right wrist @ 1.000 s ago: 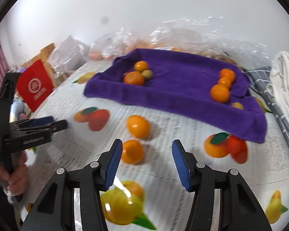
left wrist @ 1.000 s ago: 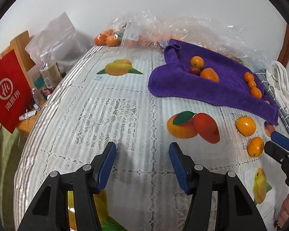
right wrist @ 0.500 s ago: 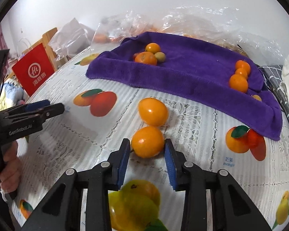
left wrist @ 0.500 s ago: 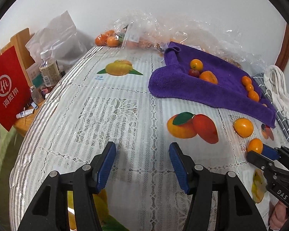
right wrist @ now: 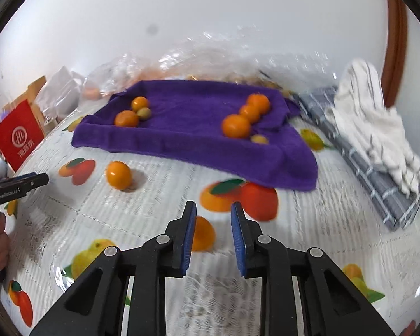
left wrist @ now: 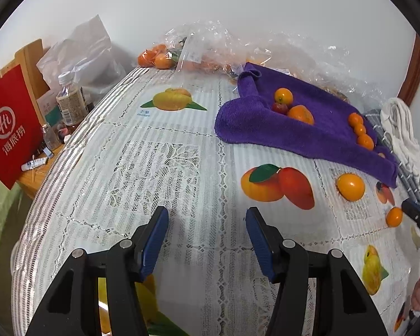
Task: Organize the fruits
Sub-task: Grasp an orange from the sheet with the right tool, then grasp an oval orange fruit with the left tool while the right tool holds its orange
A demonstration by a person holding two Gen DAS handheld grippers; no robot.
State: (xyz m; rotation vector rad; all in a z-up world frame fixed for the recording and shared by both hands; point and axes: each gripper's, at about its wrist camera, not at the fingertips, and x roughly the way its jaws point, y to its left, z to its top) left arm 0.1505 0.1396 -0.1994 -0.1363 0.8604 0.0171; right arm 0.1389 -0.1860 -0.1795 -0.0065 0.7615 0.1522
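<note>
while the left claw hangs wide apart over bare worktop, nothing sits between its pads. further right, a loose orange rests on the worktop just short of the purple towel carrying more fruit. rightmost, the right claw stands narrowed, with a second orange against its left pad; whether it grips is unclear.

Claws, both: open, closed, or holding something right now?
Left claw: open, empty.
Right claw: narrowly open; orange beside its left finger, not clamped.
</note>
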